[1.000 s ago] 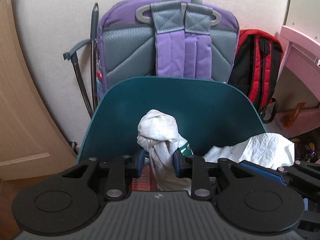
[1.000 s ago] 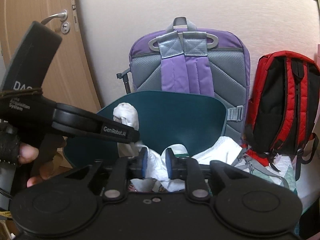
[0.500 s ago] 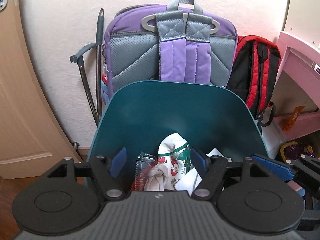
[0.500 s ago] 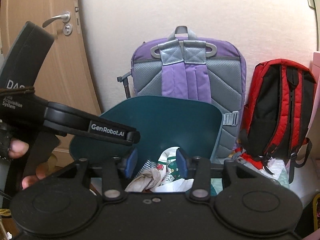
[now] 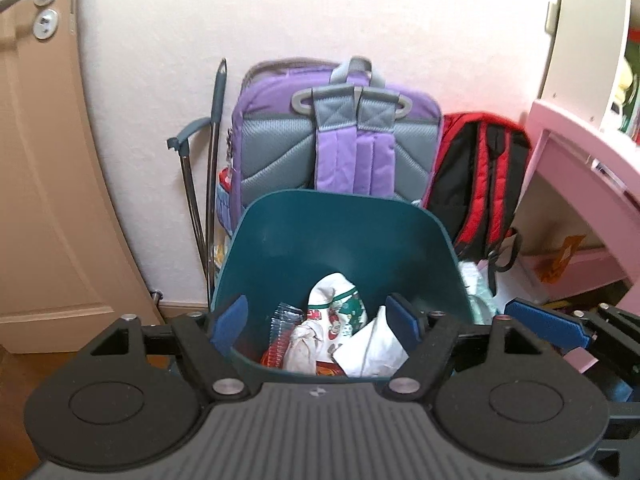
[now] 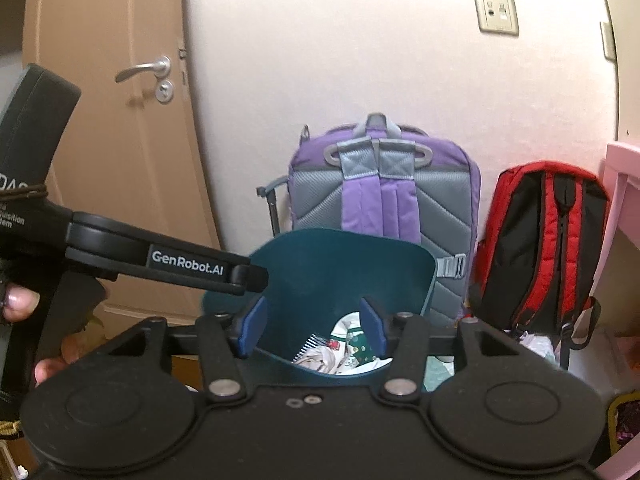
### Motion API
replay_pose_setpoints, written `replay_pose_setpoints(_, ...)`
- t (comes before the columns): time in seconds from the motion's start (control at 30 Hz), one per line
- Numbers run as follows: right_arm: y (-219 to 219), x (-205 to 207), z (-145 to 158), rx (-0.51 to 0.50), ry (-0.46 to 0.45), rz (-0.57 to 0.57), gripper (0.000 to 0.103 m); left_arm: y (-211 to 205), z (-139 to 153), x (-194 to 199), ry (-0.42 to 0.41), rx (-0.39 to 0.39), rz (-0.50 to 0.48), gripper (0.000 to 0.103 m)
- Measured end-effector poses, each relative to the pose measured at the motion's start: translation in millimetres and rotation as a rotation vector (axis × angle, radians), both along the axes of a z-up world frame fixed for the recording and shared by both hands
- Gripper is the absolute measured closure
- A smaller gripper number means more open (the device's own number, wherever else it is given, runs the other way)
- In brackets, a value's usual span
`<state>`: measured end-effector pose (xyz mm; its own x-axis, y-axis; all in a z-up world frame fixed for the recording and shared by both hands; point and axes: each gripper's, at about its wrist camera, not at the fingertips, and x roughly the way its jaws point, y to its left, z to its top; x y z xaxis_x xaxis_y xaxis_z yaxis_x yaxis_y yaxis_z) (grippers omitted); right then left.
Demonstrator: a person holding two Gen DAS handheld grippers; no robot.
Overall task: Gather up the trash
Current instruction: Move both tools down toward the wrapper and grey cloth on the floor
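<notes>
- The left gripper [image 5: 318, 322] hangs over the near rim of the teal bin [image 5: 336, 236] at the lower middle of its frame; its jaws have just been opening and now stand wide with nothing pinched between them.
- The right gripper [image 6: 312, 326] has likewise just been opening; its blue pads are well spread and bare, framing the same bin [image 6: 332, 268] from a little further off.
- The trash sits down inside the bin: a printed white wrapper [image 5: 336, 308], a crumpled white tissue [image 5: 372, 344] to its right, and a ribbed clear plastic piece [image 5: 282, 326] at its left.
- Both grippers point forward and down at the bin's mouth, the left seeming nearer; I'd judge the drop done, so the coming move is away, toward more litter.
- The left view looks deep into the bin and shows the pink furniture [image 5: 580, 168] at right; the right view shows less of the contents, but catches the left gripper's arm and the person's fingers [image 6: 18, 304] at the left edge.
- A purple backpack [image 6: 384, 192] and a red backpack [image 6: 548, 240] lean on the wall behind.
</notes>
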<state>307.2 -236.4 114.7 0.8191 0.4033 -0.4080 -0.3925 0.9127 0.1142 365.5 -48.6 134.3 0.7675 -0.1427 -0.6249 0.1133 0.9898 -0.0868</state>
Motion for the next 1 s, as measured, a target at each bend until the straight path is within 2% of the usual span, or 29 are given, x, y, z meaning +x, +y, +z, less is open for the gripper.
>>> replay_pose_setpoints(0.23,2,-34,19,-0.003,-0.03,0.016,0.05,6,20,-45,-0.034,-0.022,-0.006,0.026)
replay_pose_setpoints(0.37,5,-50,25,0.001,-0.041,0.026,0.049,11,27,-68,-0.055,-0.021,-0.007,0.02)
replay_pose_setpoints(0.57,9,-73,30,0.006,-0.051,0.049,0.048,23,32,-99,-0.072,-0.032,0.009,0.018)
replay_pose_setpoints(0.77,18,-91,25,0.003,-0.05,0.086,0.048,40,29,-127,-0.077,-0.03,0.016,0.012)
replay_pose_setpoints(1.0,32,-100,5,0.01,-0.011,0.132,0.047,66,8,-148,-0.066,-0.046,0.015,0.004)
